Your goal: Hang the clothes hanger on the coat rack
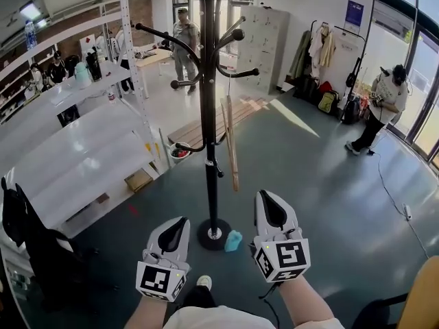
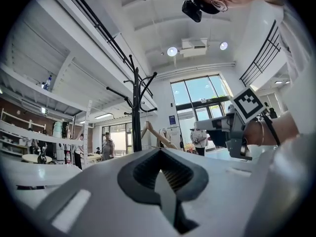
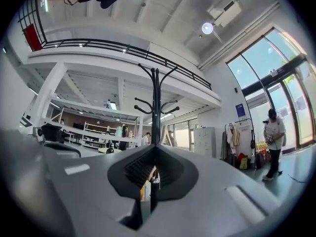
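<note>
We find the clothes hanger [image 1: 232, 146] hanging on the coat rack [image 1: 208, 115], apparently from a lower arm; left tool [image 1: 177, 223] and right tool [image 1: 265, 199] both closed, empty, nearside; nothing evidently outstanding.

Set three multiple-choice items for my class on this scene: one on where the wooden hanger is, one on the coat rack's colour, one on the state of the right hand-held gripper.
1. Where is the wooden hanger?
A on the floor
B hanging on the coat rack
C in a hand-held gripper

2. What colour is the coat rack?
A white
B black
C red

3. How does the right hand-held gripper stand?
A shut and empty
B wide open
C shut on the hanger

Answers:
1 B: it dangles from an arm beside the pole.
2 B: pole, arms and base are all black.
3 A: its jaws meet with nothing between them.
</note>
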Motion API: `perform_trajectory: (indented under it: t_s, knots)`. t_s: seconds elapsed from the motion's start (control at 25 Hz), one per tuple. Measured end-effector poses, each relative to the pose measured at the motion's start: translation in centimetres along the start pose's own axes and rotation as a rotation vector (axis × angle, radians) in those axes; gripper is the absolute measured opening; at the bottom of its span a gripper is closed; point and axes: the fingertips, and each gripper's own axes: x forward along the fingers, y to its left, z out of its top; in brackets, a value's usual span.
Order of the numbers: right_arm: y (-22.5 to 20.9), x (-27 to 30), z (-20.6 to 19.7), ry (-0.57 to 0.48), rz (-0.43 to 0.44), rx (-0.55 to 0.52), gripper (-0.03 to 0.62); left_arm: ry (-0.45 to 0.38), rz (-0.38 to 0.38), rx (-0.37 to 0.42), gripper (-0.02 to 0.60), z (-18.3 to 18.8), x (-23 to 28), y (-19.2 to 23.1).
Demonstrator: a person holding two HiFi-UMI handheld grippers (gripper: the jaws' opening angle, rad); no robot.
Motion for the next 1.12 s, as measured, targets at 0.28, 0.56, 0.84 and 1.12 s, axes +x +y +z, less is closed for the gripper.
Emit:
perform_trajectory:
  t_s: [0.28, 0.56, 0.84, 1.12]
  knots:
    - [1.4, -5.6, -3.8, 0.085, 0.056, 0.027, 0.026, 0.030, 0.035, -0.014, 0.000, -0.4, -4.7, -3.8]
    - [3.2, -9.4, -4.3, 0.105, 0.068, 0.064, 0.026, 0.039, 0.061, -0.020, 0.000, 0.1, -8.1, -4.6]
    - [6.4, -14.6, -4.1, 0.117, 0.066, 0.049, 0.026, 0.026, 0.045, -0.020, 0.000, 0.9, -13.1, -6.5]
    - [9.7, -22.2, -2.8, 0.120, 0.058, 0.029, 0.026, 0.036, 0.026, -0.032, 0.000, 1.9, -20.4, -10.2]
